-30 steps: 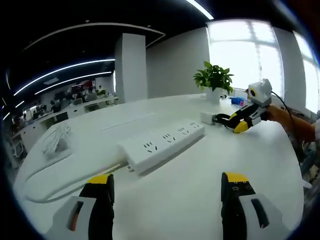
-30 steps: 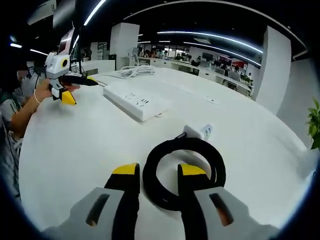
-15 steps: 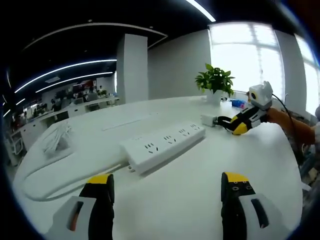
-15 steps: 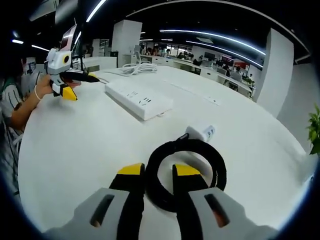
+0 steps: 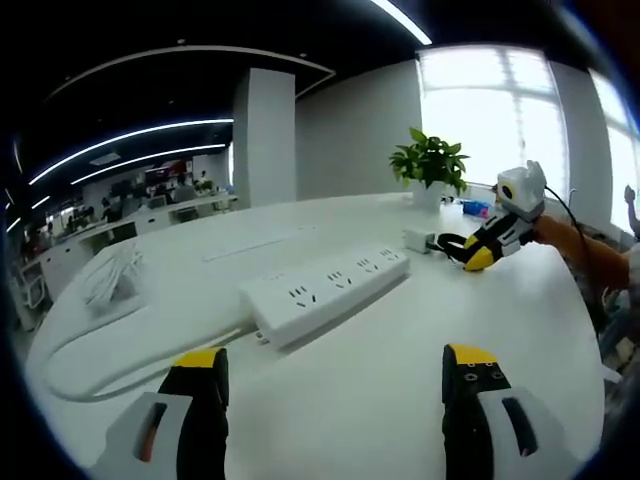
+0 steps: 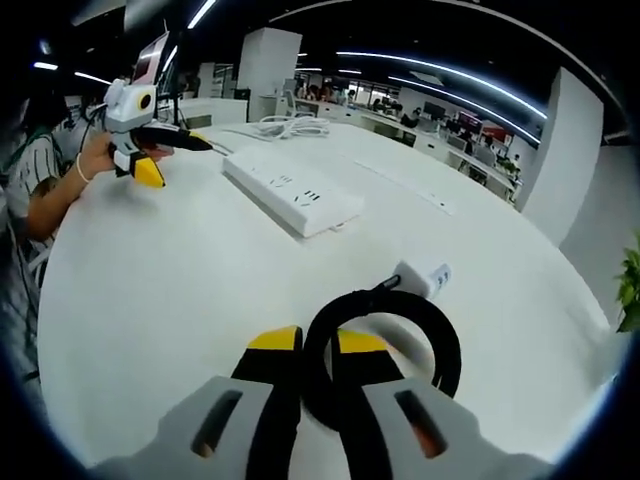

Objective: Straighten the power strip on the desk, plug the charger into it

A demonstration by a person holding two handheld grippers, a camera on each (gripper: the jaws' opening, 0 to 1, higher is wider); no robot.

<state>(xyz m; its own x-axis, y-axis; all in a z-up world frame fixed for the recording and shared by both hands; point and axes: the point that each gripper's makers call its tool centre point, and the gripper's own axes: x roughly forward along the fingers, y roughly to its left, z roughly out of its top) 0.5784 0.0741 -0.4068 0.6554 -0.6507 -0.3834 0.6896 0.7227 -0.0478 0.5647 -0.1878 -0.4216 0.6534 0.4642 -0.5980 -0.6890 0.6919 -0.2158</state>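
Now right tool (image 6: pixel 318 345) pinches black cable loop (image 6: pixel 385 340); left tool (image 5: pixel 335 362) spread, power strip (image 5: pixel 325 290) ahead.

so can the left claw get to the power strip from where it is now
Probably yes. The left claw is open and hovers just short of the power strip, with bare desk between them. The right claw is off at the black cable coil, clear of that path.
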